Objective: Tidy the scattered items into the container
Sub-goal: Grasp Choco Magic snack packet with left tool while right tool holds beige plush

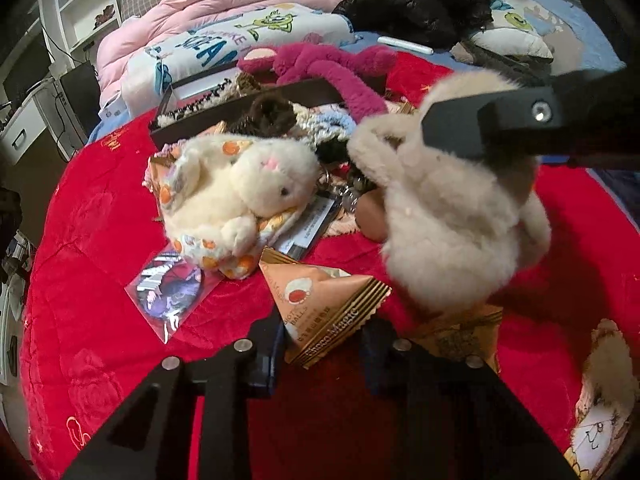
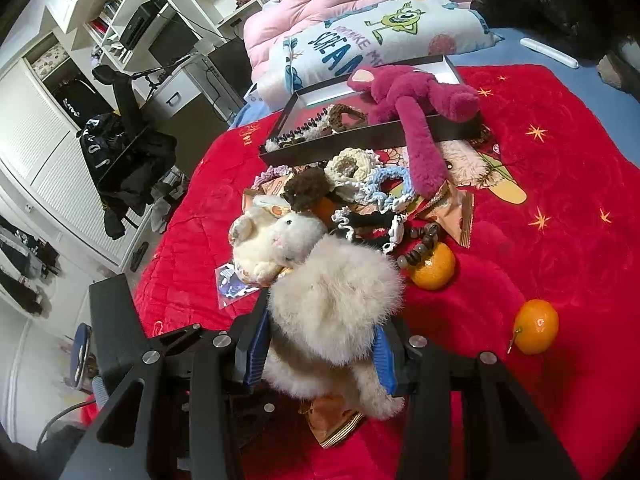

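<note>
Left tool (image 1: 324, 344) clamps snack packet (image 1: 320, 312) | right tool (image 2: 320, 344) grips fluffy toy (image 2: 332, 312) | red quilt (image 2: 540, 240) | white shelves (image 2: 120, 8)

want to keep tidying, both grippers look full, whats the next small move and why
Probably carry the fluffy beige plush, clamped in the right gripper, to the dark tray and release. The left gripper is shut on the triangular snack packet, which can follow.
</note>
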A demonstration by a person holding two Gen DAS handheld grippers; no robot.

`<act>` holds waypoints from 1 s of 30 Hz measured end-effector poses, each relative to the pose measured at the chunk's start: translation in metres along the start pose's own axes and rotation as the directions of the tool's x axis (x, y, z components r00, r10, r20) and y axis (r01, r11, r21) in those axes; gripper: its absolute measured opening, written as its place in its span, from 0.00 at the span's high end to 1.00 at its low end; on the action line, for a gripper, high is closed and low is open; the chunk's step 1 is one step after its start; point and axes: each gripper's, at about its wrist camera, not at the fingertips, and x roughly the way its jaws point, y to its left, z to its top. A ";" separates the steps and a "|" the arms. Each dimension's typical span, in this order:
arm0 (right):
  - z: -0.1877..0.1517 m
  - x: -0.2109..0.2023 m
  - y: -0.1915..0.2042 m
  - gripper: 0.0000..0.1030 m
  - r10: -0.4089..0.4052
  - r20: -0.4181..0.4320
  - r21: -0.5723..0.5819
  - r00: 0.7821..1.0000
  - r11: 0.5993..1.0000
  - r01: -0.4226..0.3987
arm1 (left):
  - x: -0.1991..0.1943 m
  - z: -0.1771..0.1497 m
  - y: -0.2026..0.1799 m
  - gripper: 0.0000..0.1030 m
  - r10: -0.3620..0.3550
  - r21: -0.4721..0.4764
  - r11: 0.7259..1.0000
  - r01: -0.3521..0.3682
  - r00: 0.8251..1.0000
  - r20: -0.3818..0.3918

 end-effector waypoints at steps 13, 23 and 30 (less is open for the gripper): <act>0.002 -0.004 0.005 0.59 -0.001 0.018 -0.012 1.000 1.000 0.001 | -0.012 0.002 0.000 0.69 0.017 -0.034 0.999 -0.016 0.999 0.029; 0.010 -0.022 0.016 0.59 -0.002 0.071 -0.034 0.998 0.999 0.004 | -0.039 0.023 0.014 0.69 0.025 -0.098 0.995 -0.016 0.996 0.091; 0.015 -0.034 0.027 0.59 0.002 0.103 -0.058 0.995 0.998 0.004 | -0.067 0.034 0.028 0.69 0.040 -0.151 0.988 -0.017 0.988 0.149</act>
